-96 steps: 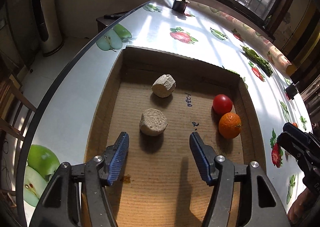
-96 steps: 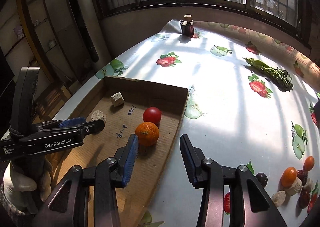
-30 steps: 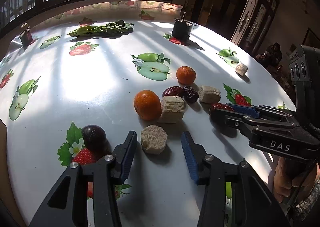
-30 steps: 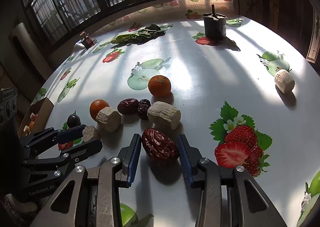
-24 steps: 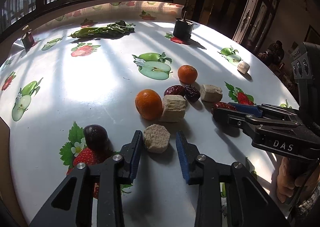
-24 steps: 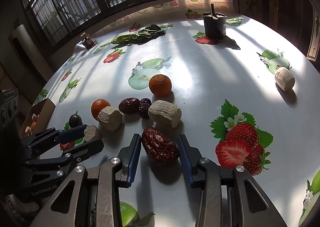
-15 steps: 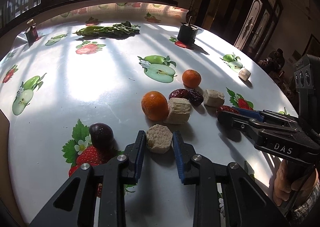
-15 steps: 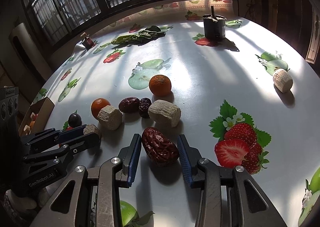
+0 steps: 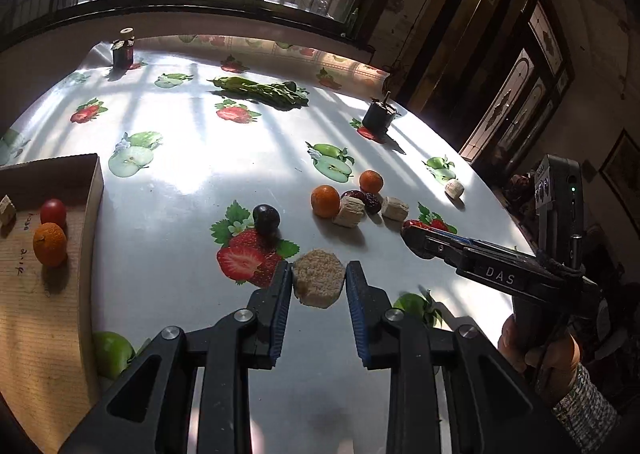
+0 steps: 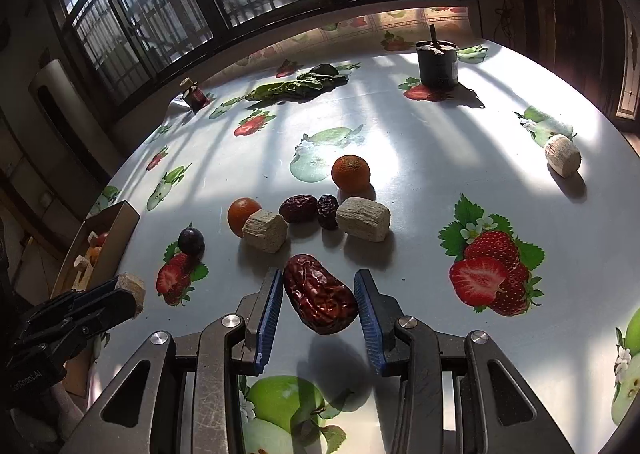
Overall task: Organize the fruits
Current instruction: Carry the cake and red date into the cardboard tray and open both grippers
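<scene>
Both laden: left hand-held gripper (image 9: 319,283) clamping beige chunk (image 9: 319,283), right hand-held gripper (image 10: 319,296) pinching date (image 10: 319,293) (box edge (image 9: 91,238) leftward).

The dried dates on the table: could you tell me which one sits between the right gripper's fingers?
The large date lying alone between the right gripper. The other two dates lie farther off, between the beige blocks.

Readable text: "DAS" in pale letters on the side of the right gripper (image 9: 416,240), seen in the left wrist view. "enRobot.AI", first letter cut off at the frame edge, on the body of the left gripper (image 10: 120,292), seen in the right wrist view. Dark handwritten marks on the cardboard box (image 9: 90,190) floor, not legible.
</scene>
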